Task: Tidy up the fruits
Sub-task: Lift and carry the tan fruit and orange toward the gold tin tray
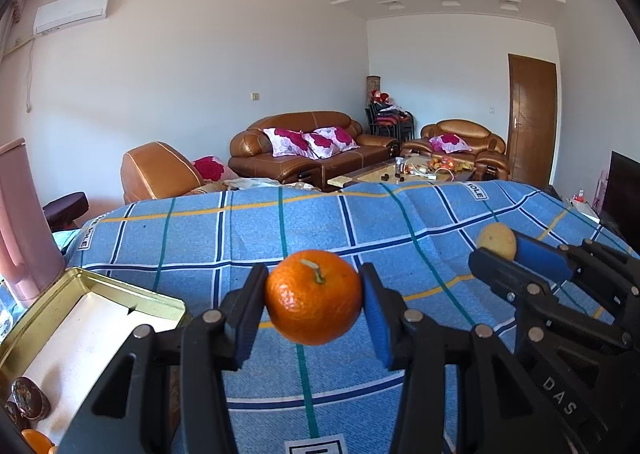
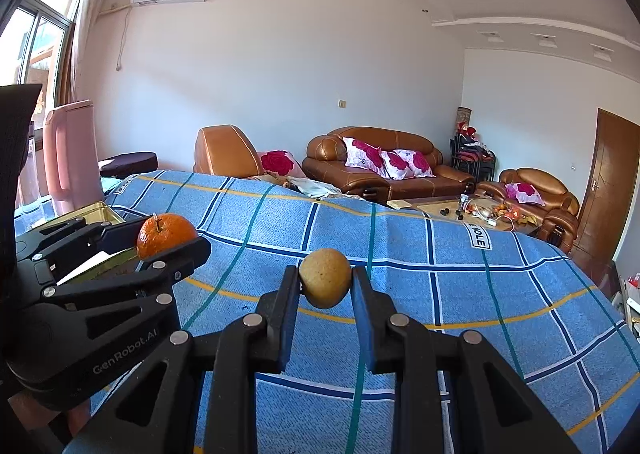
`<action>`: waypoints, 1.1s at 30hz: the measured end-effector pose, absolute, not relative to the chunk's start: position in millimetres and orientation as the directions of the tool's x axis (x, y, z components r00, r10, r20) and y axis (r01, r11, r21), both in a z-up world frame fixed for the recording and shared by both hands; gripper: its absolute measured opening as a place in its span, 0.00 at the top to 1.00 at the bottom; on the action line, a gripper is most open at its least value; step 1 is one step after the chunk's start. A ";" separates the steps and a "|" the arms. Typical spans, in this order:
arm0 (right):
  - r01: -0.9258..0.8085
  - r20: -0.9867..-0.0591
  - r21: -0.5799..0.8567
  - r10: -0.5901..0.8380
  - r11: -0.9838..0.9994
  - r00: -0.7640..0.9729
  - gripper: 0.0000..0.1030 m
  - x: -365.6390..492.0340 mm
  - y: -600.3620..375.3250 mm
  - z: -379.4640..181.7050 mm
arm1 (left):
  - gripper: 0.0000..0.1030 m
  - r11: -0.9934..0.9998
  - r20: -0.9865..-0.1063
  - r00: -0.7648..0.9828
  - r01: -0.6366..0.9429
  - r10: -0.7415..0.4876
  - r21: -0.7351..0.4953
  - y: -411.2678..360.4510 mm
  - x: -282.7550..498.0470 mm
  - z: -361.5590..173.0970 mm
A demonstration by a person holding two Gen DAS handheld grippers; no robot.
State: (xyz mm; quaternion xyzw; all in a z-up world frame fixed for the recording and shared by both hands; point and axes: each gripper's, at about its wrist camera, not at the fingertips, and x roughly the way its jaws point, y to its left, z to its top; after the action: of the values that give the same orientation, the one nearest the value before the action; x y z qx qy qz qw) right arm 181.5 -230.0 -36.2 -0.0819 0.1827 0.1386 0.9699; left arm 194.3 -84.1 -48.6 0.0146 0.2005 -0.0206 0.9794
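Observation:
My left gripper (image 1: 314, 296) is shut on an orange tangerine (image 1: 314, 296) with a short stem, held above the blue checked cloth (image 1: 248, 238). My right gripper (image 2: 326, 284) is shut on a small yellowish-brown round fruit (image 2: 326, 284). In the left wrist view the right gripper (image 1: 500, 250) shows at the right with that fruit (image 1: 497, 240) between its pads. In the right wrist view the left gripper (image 2: 168, 240) shows at the left, holding the tangerine (image 2: 166, 235). A gold tin (image 1: 100, 286) lined with white paper lies at the lower left of the left gripper.
In the tin's near corner lie dark brown round pieces (image 1: 28, 400) and another orange fruit (image 1: 36, 442). A pink jug (image 1: 24, 222) stands behind the tin. Beyond the table are brown leather sofas (image 1: 316, 146) and a cluttered coffee table (image 1: 420, 170).

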 end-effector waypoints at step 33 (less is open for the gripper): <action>-0.474 -0.398 -0.040 0.421 0.879 0.815 0.73 125.9 -179.8 -16.3 | 0.54 0.996 -0.469 0.881 0.082 -0.063 0.020 -36.3 121.6 -32.6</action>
State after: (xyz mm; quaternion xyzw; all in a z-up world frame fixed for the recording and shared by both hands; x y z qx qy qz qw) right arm 125.9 -179.8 -16.3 -0.0690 0.1924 0.2357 0.9501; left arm 121.6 -36.3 -32.6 0.0196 0.2410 -0.0372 0.9696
